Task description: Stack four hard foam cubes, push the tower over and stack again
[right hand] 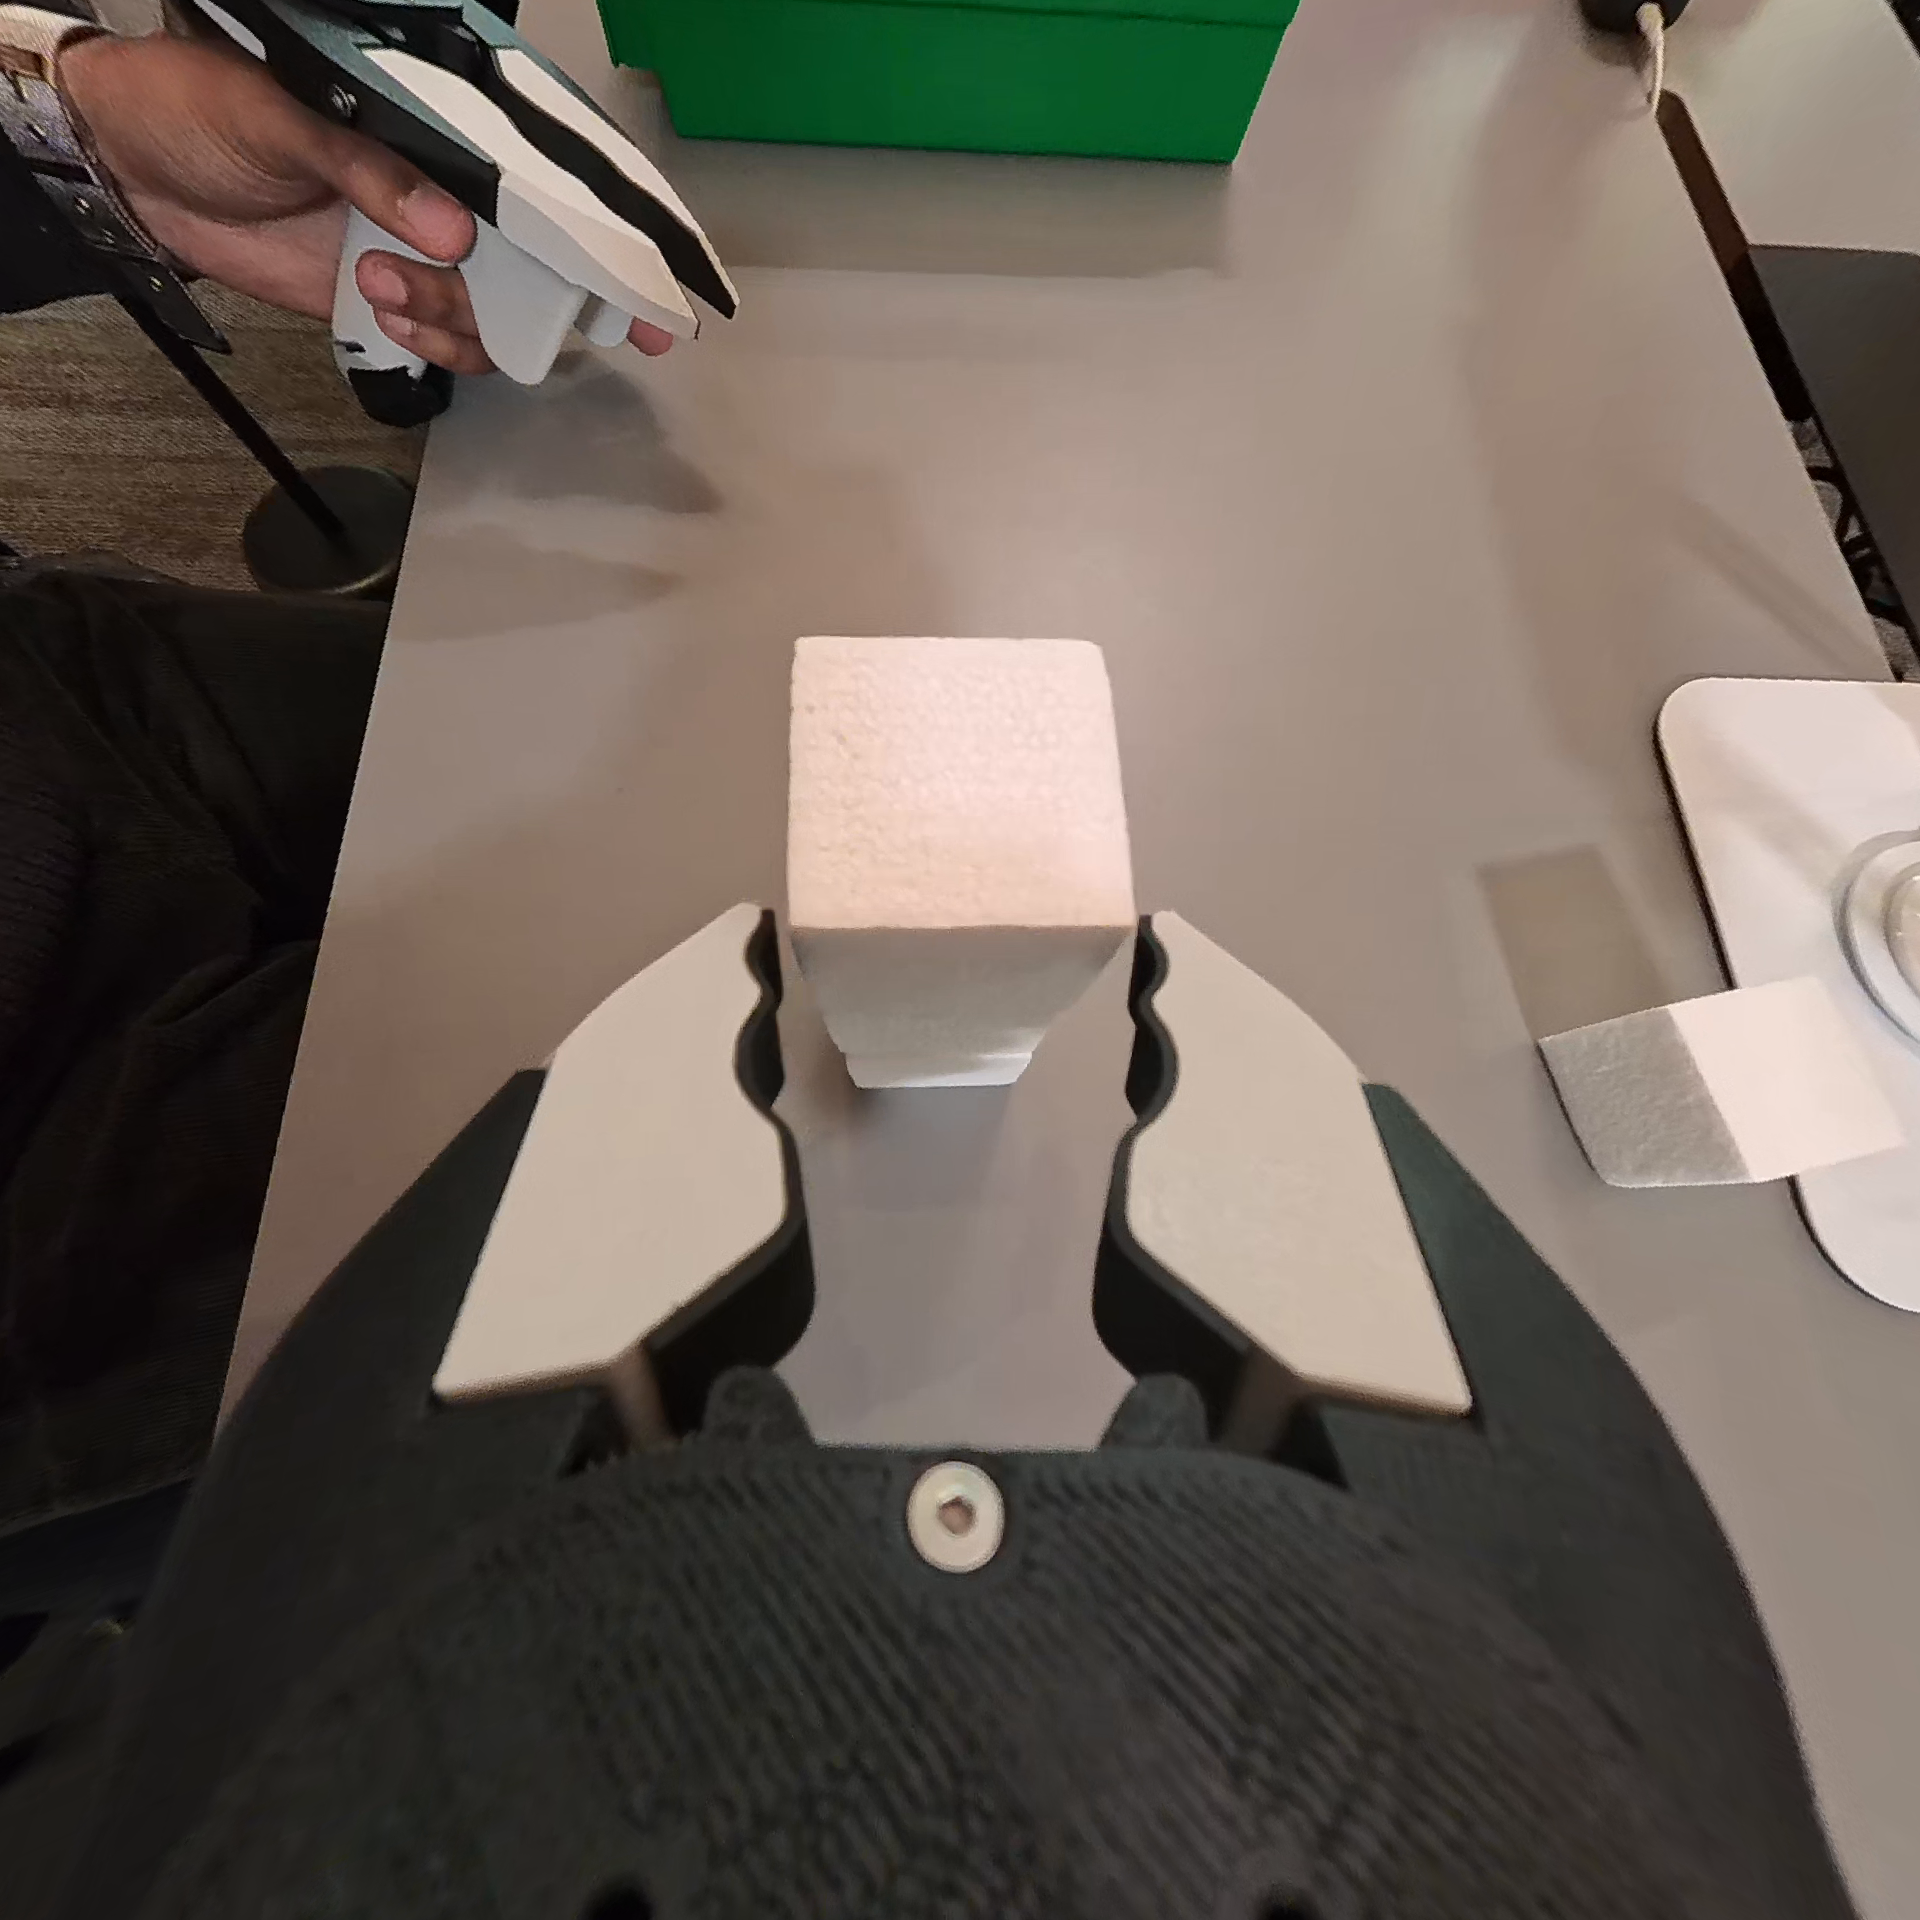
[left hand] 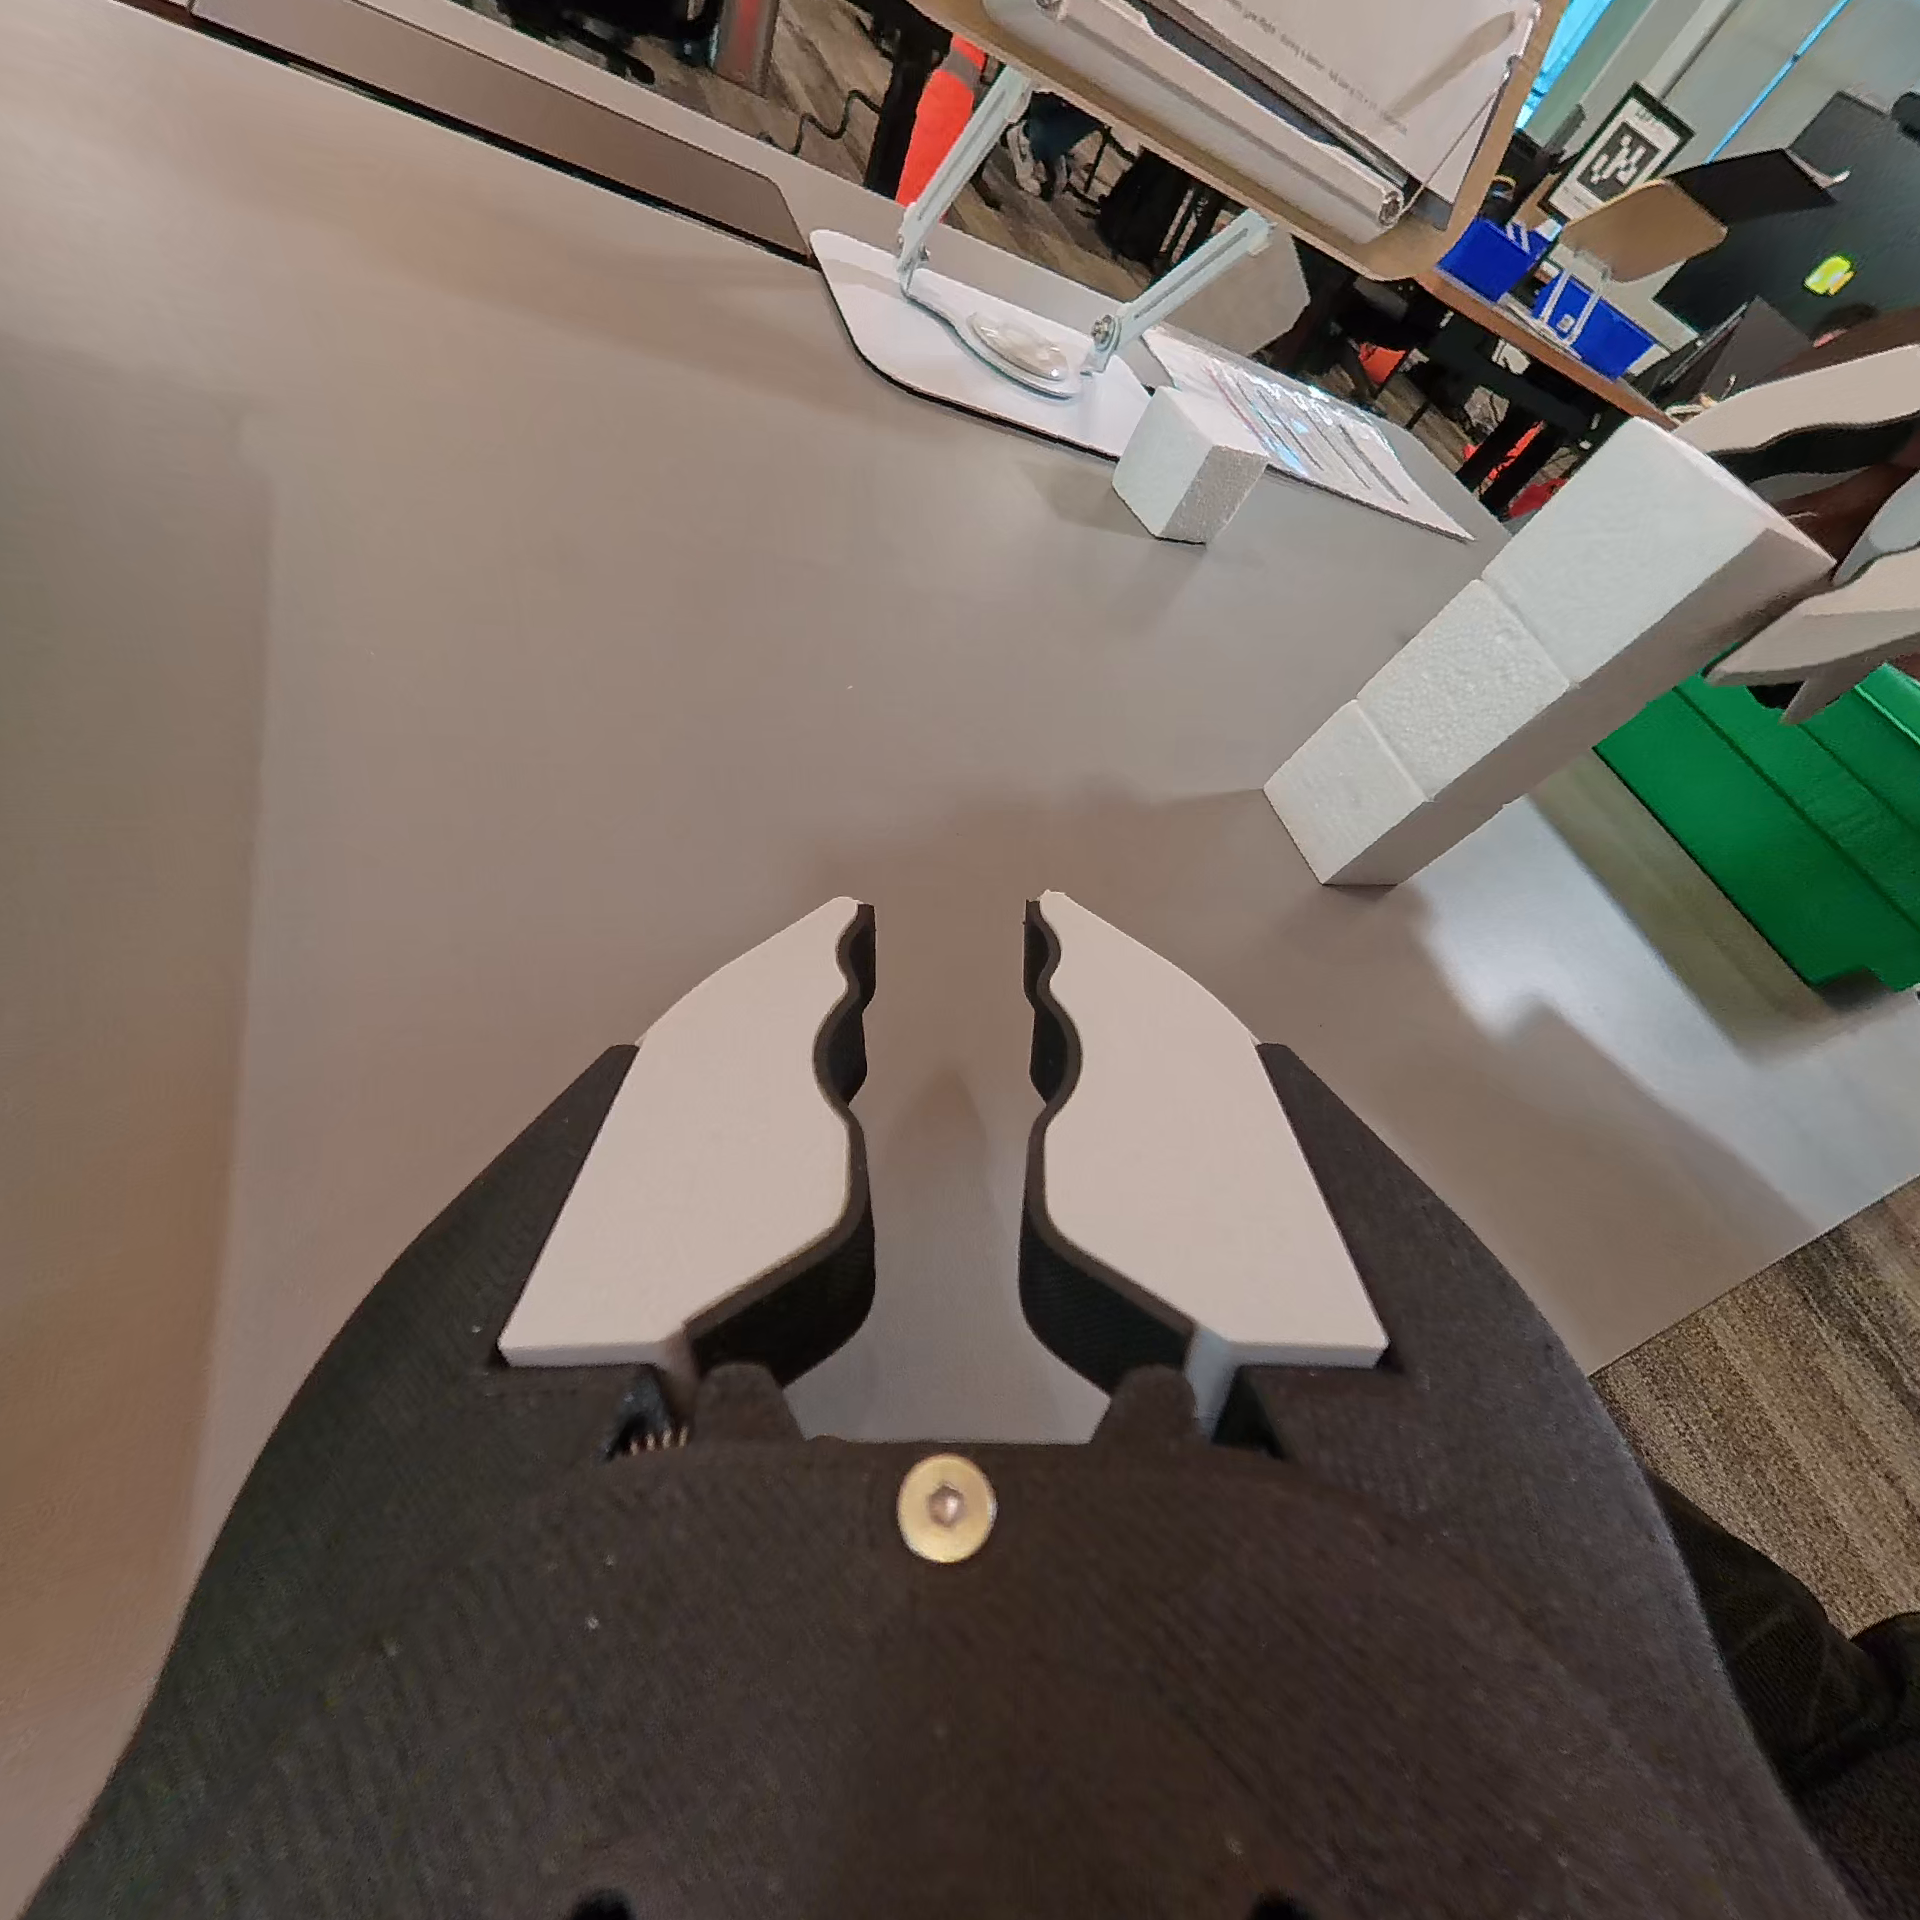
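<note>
right gripper (right hand: 951, 940) at the top of a foam block stack (right hand: 956, 790)
its jaws stand apart around the top block on the grey table (right hand: 1299, 520); left gripper (left hand: 951, 909), parted and empty, hovers over bare tabletop, well apart.

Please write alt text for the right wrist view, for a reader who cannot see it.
The right gripper, jaws apart, hangs over a stack of white foam blocks on a grey table, its fingertips at the top block's near corners. At upper left a hand holds the left gripper above the table, before a green bin.
</note>
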The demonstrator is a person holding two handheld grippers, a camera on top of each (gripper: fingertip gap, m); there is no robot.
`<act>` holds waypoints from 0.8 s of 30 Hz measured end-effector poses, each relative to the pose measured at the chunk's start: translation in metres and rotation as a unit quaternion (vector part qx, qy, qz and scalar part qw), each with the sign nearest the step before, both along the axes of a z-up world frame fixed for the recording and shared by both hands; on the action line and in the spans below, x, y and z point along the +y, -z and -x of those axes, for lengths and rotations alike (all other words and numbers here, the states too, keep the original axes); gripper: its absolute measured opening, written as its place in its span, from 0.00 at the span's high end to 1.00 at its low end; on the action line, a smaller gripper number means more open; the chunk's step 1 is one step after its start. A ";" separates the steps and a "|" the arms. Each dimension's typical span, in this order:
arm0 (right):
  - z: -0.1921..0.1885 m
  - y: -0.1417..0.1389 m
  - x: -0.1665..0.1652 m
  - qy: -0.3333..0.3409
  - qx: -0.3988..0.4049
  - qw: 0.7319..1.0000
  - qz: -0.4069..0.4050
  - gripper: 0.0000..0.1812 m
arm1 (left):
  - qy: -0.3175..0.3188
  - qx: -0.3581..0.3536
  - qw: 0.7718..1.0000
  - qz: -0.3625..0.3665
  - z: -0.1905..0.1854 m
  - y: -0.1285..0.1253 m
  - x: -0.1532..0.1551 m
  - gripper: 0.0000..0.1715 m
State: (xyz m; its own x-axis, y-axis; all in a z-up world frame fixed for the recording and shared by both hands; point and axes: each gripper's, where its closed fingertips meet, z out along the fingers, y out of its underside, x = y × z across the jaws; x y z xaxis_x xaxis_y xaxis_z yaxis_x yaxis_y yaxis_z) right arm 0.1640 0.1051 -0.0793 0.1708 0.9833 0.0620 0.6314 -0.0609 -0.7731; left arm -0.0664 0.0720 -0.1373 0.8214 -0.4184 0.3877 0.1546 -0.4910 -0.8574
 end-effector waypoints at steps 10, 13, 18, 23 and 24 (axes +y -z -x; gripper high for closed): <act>-0.007 -0.018 0.005 0.018 0.036 0.999 -0.011 0.59 | 0.000 0.000 1.000 0.000 0.000 0.000 0.000 0.84; -0.015 -0.041 0.016 0.048 0.098 0.994 -0.029 0.59 | -0.002 -0.001 1.000 0.001 0.000 0.000 0.000 0.84; -0.049 -0.063 0.070 0.204 0.192 0.956 -0.086 0.57 | -0.003 -0.002 1.000 0.002 0.001 0.001 0.001 0.84; -0.079 -0.032 0.118 0.346 0.209 0.911 -0.080 0.54 | -0.003 -0.005 1.000 0.006 0.001 0.002 0.001 0.84; -0.086 -0.020 0.130 0.378 0.197 0.901 -0.078 0.53 | -0.003 -0.006 1.000 0.007 0.001 0.002 0.001 0.84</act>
